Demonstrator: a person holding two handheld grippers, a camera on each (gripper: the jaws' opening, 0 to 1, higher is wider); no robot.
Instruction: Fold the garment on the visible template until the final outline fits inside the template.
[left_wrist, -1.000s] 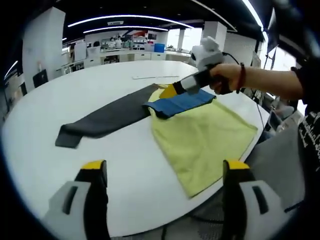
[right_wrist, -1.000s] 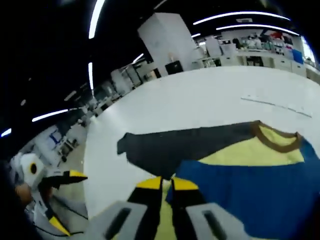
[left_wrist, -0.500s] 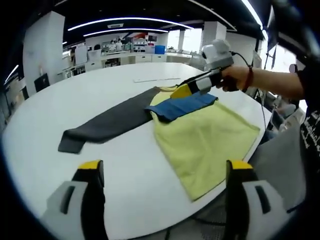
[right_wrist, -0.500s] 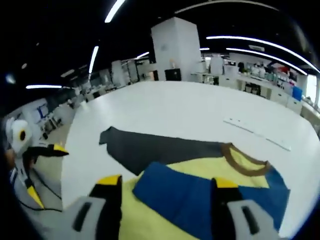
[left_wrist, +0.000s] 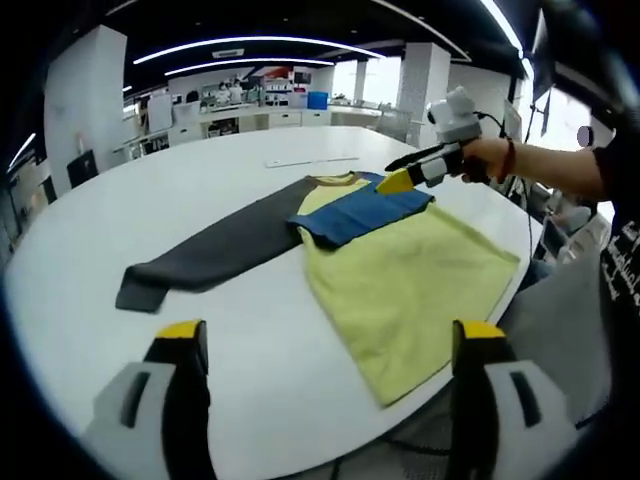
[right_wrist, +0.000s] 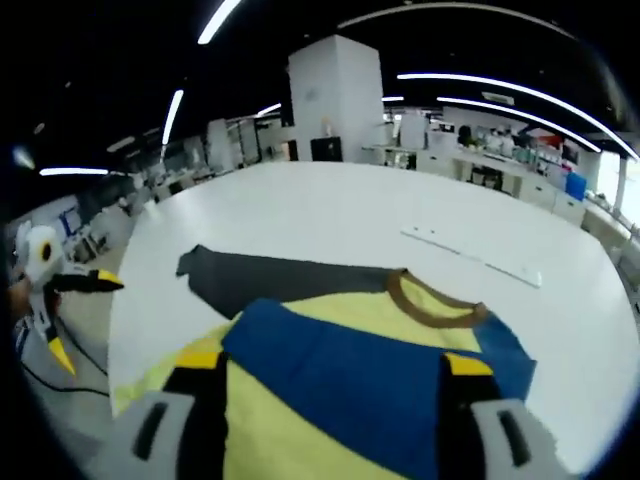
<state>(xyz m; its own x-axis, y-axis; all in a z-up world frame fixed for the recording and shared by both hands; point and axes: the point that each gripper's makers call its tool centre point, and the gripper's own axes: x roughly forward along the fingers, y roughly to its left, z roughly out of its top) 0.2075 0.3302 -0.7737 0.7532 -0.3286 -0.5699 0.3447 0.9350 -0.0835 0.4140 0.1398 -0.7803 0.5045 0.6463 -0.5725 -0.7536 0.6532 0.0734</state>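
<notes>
- The garment (left_wrist: 400, 280) lies flat on the white table (left_wrist: 200, 180), its yellow body reaching close to the near right edge. The blue sleeve (left_wrist: 365, 210) is folded across the chest, and the dark grey sleeve (left_wrist: 215, 250) runs out long toward the table's middle.
- Both tongs are released. The left gripper (left_wrist: 325, 345) hangs with jaws wide apart over bare table just short of the near edge, and the right gripper (right_wrist: 325, 375) stands open over the blue sleeve (right_wrist: 370, 370), grasping nothing.
- Main risk — the hem corner (left_wrist: 390, 385) sits right by the table's near edge. A drag toward the person could pull cloth over the rim, where its weight may slide the whole garment off.
- Second risk — the grey sleeve is long and limp. Pinched at its tip alone, it would likely sag and twist, and the fold would land crooked.
- The folded blue sleeve could flip open if the right gripper's jaws brush it on the way down.
- I can't make out a template outline, so fit is hard to judge.
- Open room — bare table stretches beyond the collar (right_wrist: 435, 305) and left of the grey sleeve (right_wrist: 260, 280). A thin strip (right_wrist: 470, 255) lies well apart toward the far edge.
</notes>
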